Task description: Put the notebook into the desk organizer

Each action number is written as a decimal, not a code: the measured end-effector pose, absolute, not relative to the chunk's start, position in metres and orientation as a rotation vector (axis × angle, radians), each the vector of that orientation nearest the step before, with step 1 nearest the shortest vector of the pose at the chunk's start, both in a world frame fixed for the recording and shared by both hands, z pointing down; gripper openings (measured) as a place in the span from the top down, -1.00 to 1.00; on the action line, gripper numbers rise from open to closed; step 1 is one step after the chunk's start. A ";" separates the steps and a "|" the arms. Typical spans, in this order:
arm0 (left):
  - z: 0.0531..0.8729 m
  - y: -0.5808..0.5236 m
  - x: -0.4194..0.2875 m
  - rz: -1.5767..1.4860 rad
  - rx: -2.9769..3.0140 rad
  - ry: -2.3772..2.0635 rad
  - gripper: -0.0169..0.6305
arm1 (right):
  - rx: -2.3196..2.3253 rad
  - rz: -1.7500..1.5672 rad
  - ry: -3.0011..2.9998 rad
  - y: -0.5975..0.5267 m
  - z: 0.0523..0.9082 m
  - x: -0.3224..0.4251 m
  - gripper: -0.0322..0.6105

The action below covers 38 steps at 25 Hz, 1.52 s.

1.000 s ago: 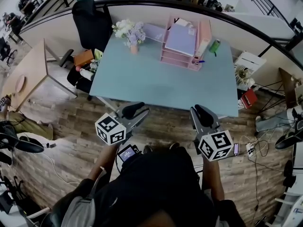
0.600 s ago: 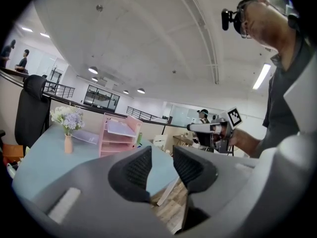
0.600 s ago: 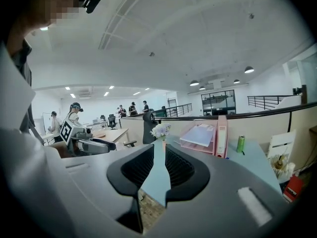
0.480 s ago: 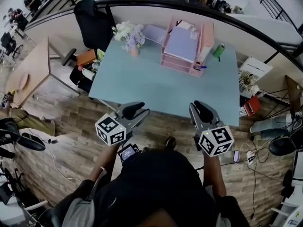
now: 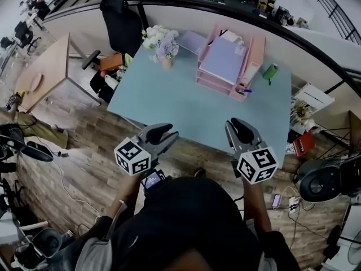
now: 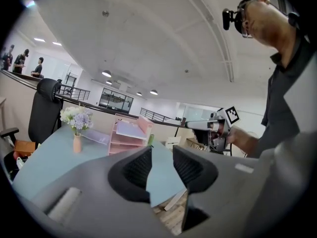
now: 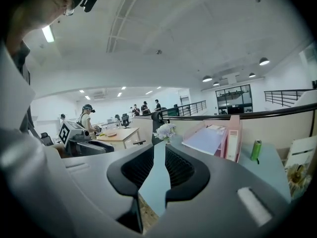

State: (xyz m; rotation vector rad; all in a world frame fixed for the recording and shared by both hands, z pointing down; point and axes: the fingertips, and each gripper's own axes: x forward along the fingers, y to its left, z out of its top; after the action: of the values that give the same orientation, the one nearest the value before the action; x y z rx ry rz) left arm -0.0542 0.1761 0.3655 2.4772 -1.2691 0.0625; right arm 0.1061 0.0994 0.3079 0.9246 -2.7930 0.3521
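A lavender notebook (image 5: pixel 190 39) (image 6: pixel 96 137) lies flat at the back of the light blue table (image 5: pixel 186 103), between the flower vase and the pink desk organizer (image 5: pixel 228 75) (image 6: pixel 130 139) (image 7: pixel 229 140). The organizer's top tray holds another lavender pad (image 5: pixel 222 52). My left gripper (image 5: pixel 168 132) (image 6: pixel 161 155) hovers at the table's near edge, open and holding nothing. My right gripper (image 5: pixel 240 126) (image 7: pixel 159 152) hangs just over the near edge, its jaws a narrow slit apart with nothing between them. Both point level toward the organizer, far short of it.
A vase of flowers (image 5: pixel 162 43) (image 7: pixel 165 131) stands at the back left of the table. A green can (image 5: pixel 270 72) (image 7: pixel 255 150) and a blue pen (image 5: pixel 246 90) sit right of the organizer. A black chair (image 5: pixel 121 21) and a wooden table (image 5: pixel 42 75) stand to the left.
Both grippers and the head have moved forward toward the table; the near edge now sits under the fingertips. Jaw gaps look unchanged.
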 end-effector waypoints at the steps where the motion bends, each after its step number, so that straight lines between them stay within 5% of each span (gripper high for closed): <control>1: 0.366 0.175 -0.054 0.062 2.468 -1.284 0.36 | 0.908 0.351 -2.799 0.096 0.308 0.106 0.73; 38: 0.372 0.001 -0.063 0.170 2.636 -0.858 0.36 | 1.399 0.476 -2.598 -0.001 0.321 0.123 0.73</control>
State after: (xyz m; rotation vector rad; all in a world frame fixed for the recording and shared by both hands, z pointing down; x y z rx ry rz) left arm -0.0626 0.0011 0.3724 2.6362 -0.8579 0.1698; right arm 0.1233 -0.0010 0.3214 1.3990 -2.5983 0.4758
